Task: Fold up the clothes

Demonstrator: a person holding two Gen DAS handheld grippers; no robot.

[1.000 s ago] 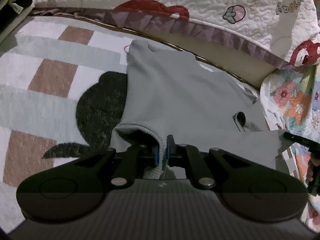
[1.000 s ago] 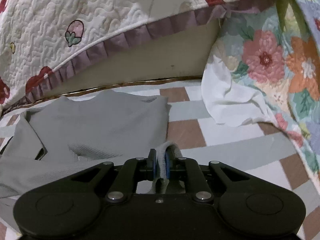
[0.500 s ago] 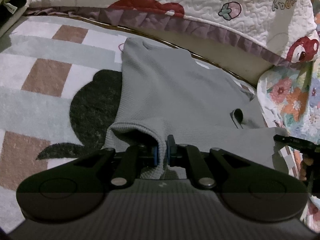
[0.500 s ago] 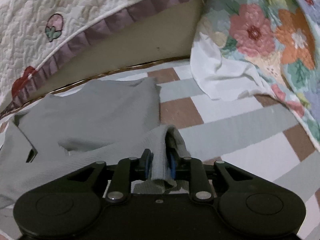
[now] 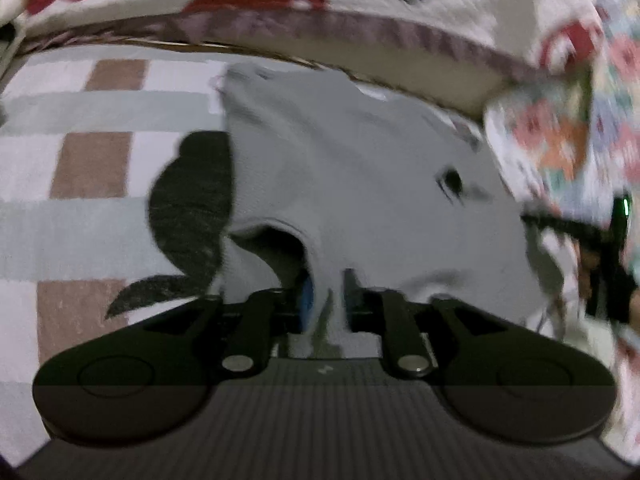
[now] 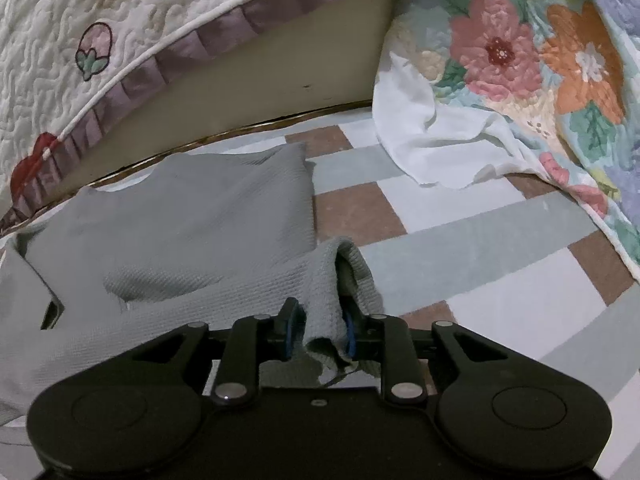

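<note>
The left tool [image 5: 326, 300] is reaching low over the checked rug [image 5: 100, 200], its fingers clenched on a fold of the grey knit garment [image 5: 360, 192]. The right tool [image 6: 320, 336] is sitting level just above the same rug, likewise gripping a bunched edge of that garment between its blue pads [image 6: 289, 334]. The garment is lying ahead of both tools on the rug, its waffle-textured cloth spreading toward the quilted bedspread [image 6: 100, 40]. Right of the right tool, a floral quilt [image 6: 540, 60] is draping down. The left view is blurring.
</note>
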